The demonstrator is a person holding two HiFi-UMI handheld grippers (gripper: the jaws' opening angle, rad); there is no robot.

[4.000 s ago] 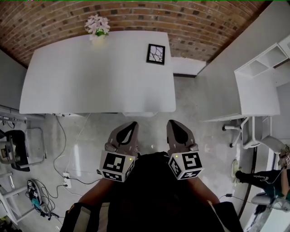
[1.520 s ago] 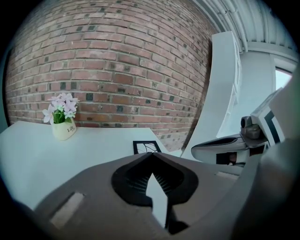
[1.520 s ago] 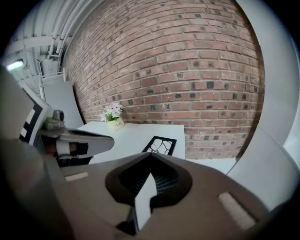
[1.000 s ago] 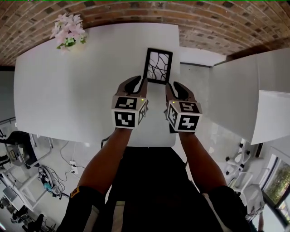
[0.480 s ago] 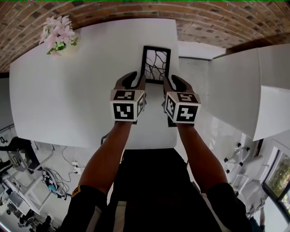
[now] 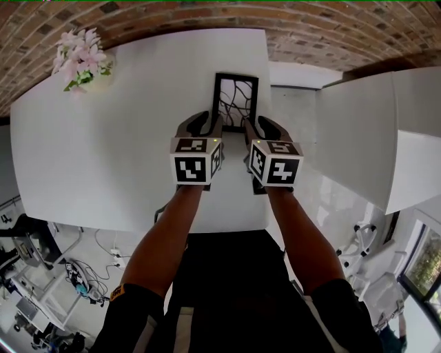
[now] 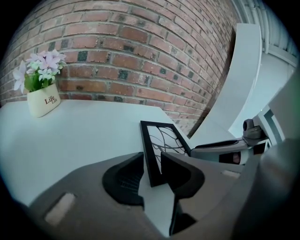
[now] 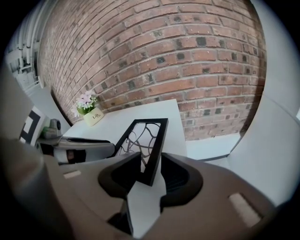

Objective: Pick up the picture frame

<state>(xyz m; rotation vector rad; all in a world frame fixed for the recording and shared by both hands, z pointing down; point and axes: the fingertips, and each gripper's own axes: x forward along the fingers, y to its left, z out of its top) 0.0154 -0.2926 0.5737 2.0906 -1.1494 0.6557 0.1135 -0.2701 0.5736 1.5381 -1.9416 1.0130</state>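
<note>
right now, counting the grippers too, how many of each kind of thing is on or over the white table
picture frame: 1
pot of flowers: 1
grippers: 2, left gripper and right gripper, jaws opening, a lower frame corner between each pair
total: 4

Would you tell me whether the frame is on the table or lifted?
On the table: in both gripper views the frame sits with its near corners on the white table.

white tabletop, black picture frame flat near its far right edge, left tool and right tool at its near corners, jaws opening astride the side rails, pink potted flowers far left, brick wall behind
</note>
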